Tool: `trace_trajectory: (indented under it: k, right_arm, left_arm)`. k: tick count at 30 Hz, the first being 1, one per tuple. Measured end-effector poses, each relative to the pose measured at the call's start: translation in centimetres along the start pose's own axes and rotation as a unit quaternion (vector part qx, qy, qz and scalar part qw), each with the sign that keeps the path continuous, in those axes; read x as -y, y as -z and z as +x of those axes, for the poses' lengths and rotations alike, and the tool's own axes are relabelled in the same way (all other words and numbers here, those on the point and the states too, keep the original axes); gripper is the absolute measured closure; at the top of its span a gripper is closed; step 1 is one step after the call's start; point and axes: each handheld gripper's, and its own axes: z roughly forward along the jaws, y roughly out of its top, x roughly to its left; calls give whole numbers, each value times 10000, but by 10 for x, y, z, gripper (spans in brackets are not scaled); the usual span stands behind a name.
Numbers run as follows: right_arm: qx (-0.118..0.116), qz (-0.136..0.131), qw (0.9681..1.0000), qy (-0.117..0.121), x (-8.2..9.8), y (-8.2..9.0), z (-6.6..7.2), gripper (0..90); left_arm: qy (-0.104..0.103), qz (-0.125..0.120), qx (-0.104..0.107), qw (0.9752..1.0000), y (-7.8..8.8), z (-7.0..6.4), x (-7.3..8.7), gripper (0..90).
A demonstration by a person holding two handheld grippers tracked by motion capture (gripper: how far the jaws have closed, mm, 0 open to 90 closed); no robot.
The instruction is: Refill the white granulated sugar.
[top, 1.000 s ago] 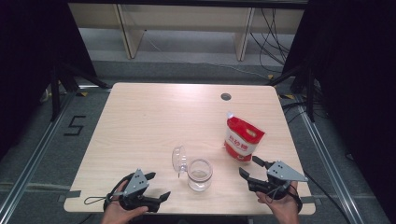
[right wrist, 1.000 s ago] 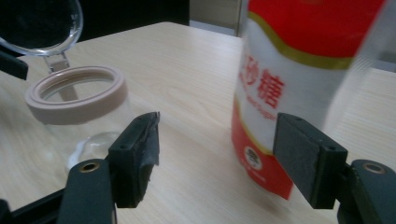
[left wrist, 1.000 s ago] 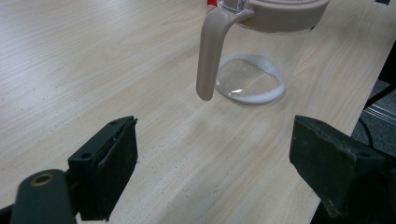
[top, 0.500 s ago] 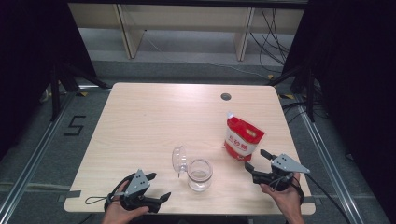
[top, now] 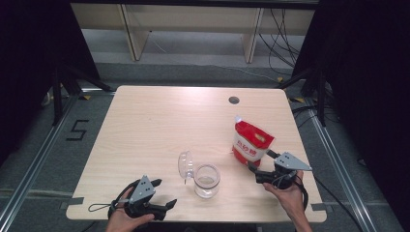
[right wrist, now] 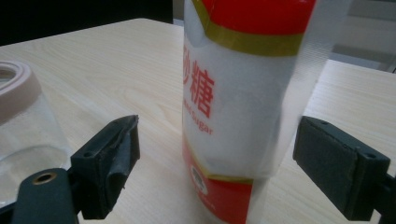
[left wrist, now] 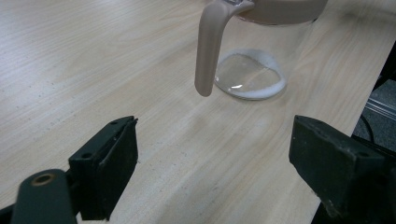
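A red-and-white sugar bag (top: 252, 140) stands upright on the right of the wooden table (top: 159, 121). My right gripper (top: 261, 161) sits at the bag's near right corner. Its jaws have just been opening and now stand wide. In the right gripper view the sugar bag (right wrist: 243, 107) rises between the jaws of my right gripper (right wrist: 215, 161), with neither pad pressing on it. A clear glass jar (top: 207, 180) stands near the front edge, its hinged lid (top: 185, 164) flipped open to the left. My left gripper (top: 165, 193) rests open, left of the jar (left wrist: 254, 70).
A beige clasp (left wrist: 208, 51) hangs from the jar's rim, in front of my left gripper (left wrist: 215, 163). The jar (right wrist: 18, 116) stands left of the bag in the right gripper view. A round cable hole (top: 234, 100) lies at the table's far side. The table's front edge is close behind both hands.
My right gripper has moved forward and left up to the sugar bag, and its jaws have spread a little wider. The left gripper, jar and bag have stayed in place.
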Motion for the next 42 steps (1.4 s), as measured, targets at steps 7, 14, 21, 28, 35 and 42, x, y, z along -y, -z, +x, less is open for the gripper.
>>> trace_trajectory:
  k: [7,14,21,28,35,42]
  right_arm:
    - [-50,-60,9999,88,-1,-14,-4,161]
    - [-132,47,9999,-26,0,-24,-4,185]
    - [-203,-60,9998,56,2,-34,-10,221]
    - [-177,-152,9996,174,3,-39,-13,241]
    - [-158,-100,9998,56,4,-44,-13,251]
    - [-209,-273,9994,-15,3,-45,-14,256]
  left_arm:
    - [-26,21,-49,10000,1,0,0,154]
    - [-19,12,2,10000,0,-1,0,155]
    - [-21,30,52,10000,-1,-1,0,155]
    - [-23,26,45,10000,0,-1,0,155]
    - [-133,16,31,9999,0,0,0,156]
    - [-88,15,7,10000,-1,-1,0,156]
